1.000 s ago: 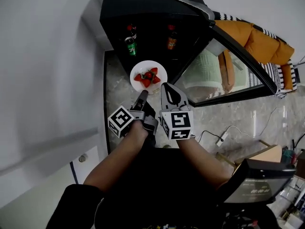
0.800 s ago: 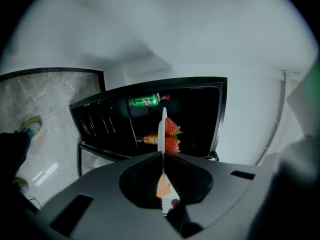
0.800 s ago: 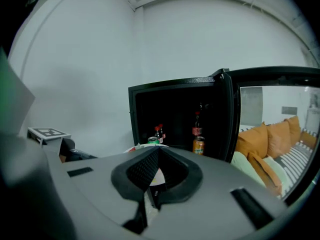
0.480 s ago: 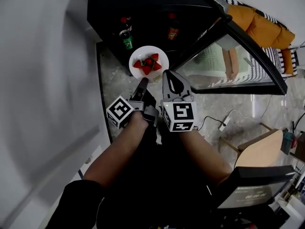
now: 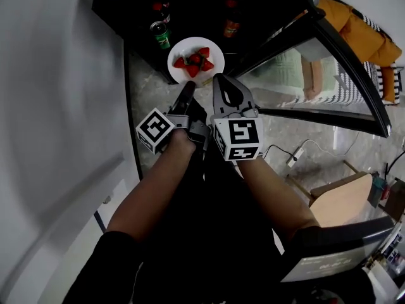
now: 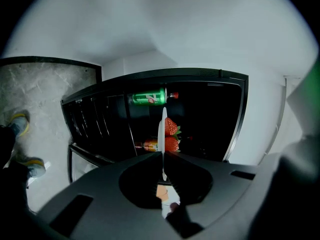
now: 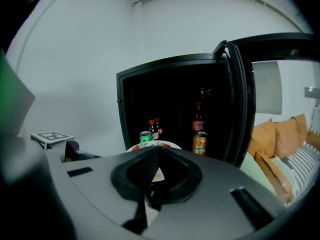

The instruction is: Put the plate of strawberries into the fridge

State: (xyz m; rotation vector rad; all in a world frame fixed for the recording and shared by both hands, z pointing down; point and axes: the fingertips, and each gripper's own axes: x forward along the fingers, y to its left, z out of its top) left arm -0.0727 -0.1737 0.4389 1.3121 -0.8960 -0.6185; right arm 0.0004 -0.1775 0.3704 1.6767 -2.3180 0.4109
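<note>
Clamping the plate's (image 5: 182, 47) near rim, the left gripper (image 5: 188, 87) holds the strawberries (image 5: 195, 61) level at the fridge's (image 5: 190, 5) open mouth, shelves straight ahead. The right gripper (image 5: 219, 79), closed on nothing, sits just beside the rim.

light: dim, fridge (image 5: 190, 5) interior black | edges: fisheye warp, dark vignette | head view: motion-blurred

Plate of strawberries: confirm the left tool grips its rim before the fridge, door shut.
Wrong only about the door: the fridge door stands open, as the right gripper view shows. The left tool does grip the plate of strawberries by its rim before the fridge.
</note>
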